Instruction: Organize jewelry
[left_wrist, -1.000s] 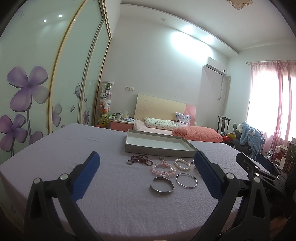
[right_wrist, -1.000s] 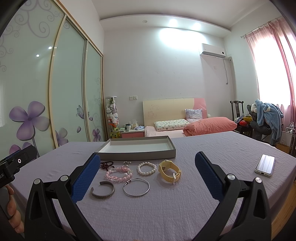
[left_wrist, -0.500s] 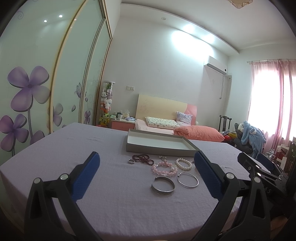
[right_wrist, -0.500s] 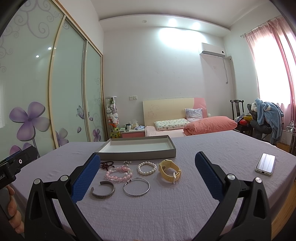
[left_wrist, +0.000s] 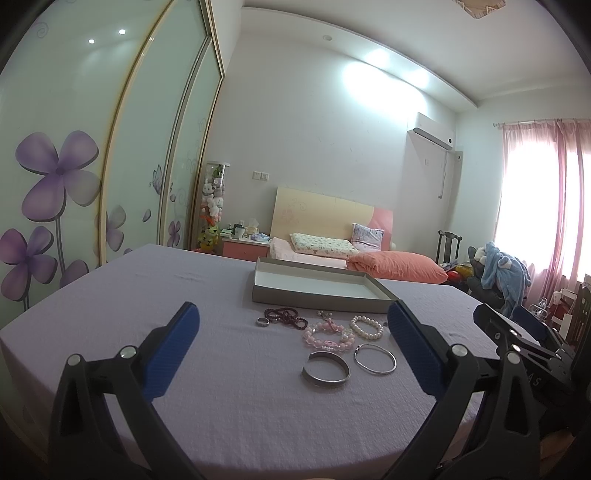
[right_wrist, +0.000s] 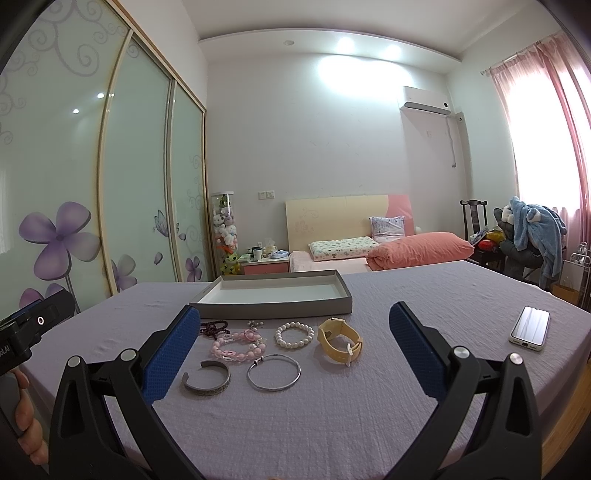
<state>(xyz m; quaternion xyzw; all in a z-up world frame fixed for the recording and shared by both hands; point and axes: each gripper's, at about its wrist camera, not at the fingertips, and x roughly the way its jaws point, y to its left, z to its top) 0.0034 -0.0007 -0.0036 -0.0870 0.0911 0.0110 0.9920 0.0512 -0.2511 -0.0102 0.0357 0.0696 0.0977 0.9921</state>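
Observation:
Jewelry lies on a lilac cloth in front of a shallow grey tray (right_wrist: 280, 306) (left_wrist: 314, 297) with a white inside. There is a yellow watch (right_wrist: 339, 340), a pearl bracelet (right_wrist: 293, 335) (left_wrist: 366, 327), a pink bead bracelet (right_wrist: 238, 347) (left_wrist: 327, 336), a thin silver bangle (right_wrist: 273, 376) (left_wrist: 375, 359), a wide silver cuff (right_wrist: 207, 379) (left_wrist: 325, 371), dark red beads (left_wrist: 286, 317) (right_wrist: 213, 327) and a small ring (left_wrist: 263, 322). My left gripper (left_wrist: 293, 334) and right gripper (right_wrist: 295, 332) both hover open above the near cloth, holding nothing.
A phone (right_wrist: 529, 327) lies on the cloth at the right. The right gripper's body (left_wrist: 517, 339) shows at the right of the left wrist view; a hand (right_wrist: 26, 424) holds the left one. Behind are a bed with a pink pillow (right_wrist: 421, 249) and a wardrobe (right_wrist: 92, 184).
Both views have shifted only slightly; the jewelry and tray lie where they were and both grippers stay open.

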